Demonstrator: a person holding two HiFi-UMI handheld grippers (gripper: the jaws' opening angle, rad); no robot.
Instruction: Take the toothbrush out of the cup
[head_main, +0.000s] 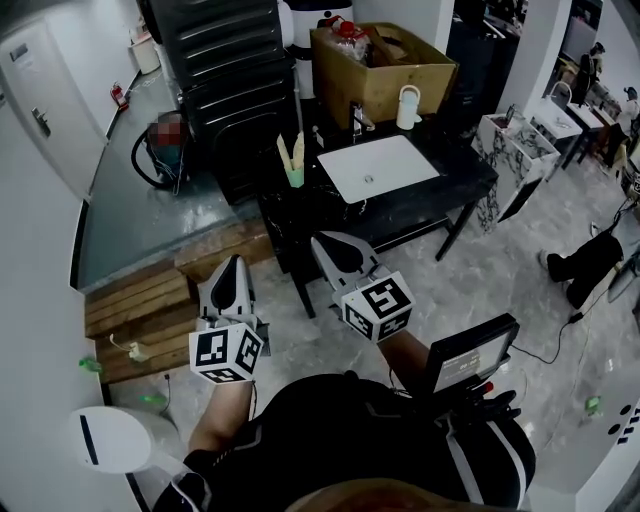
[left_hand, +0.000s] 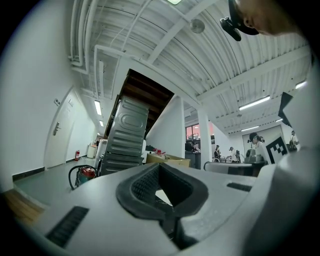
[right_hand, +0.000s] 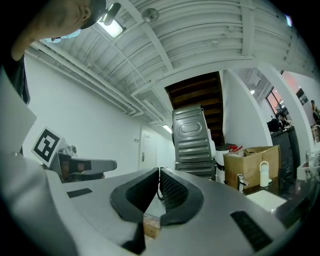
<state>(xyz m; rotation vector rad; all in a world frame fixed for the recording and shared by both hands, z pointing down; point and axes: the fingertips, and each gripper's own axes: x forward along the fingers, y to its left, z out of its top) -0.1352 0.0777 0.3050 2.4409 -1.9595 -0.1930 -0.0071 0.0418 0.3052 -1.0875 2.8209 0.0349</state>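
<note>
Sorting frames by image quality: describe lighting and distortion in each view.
Head view: wide-angle bend, dim overall, black table swallows detail, white sink stands out bright. Left gripper view: fisheye circle with dark corners, ceiling strip light glares. Right gripper view: same curvature, overhead lamp blown out.

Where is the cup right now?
In the head view, the green cup stands at the left end of the black table, just left of the white basin, with the toothbrush in it.
</note>
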